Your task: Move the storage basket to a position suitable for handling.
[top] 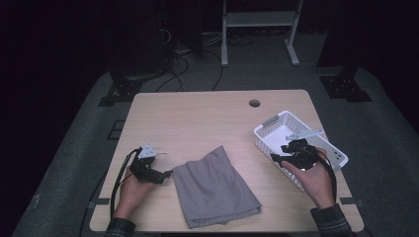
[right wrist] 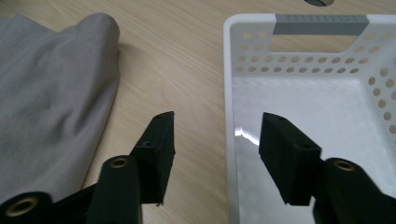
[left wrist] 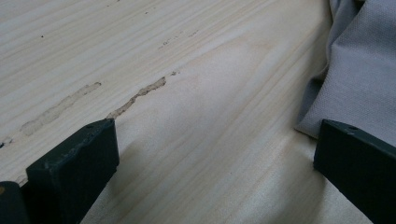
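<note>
Left tongs [top: 167, 173] sit wide open at the folded grey cloth [top: 215, 186] mid light-wood tabletop [top: 197, 118], nothing gripped; could pinch only one layer and unfold it; right tongs [right wrist: 217, 140], half open and empty, straddle the white perforated plastic basket [right wrist: 228, 70] wall and might snag it.

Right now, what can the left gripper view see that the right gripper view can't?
The left gripper view alone shows pale scuff streaks on the wood and the left gripper, open and low over the table. The right gripper view alone shows the white basket, its grey handle and the right gripper, whose open fingers straddle the basket's wall. Both share the grey cloth and the wooden table.
</note>
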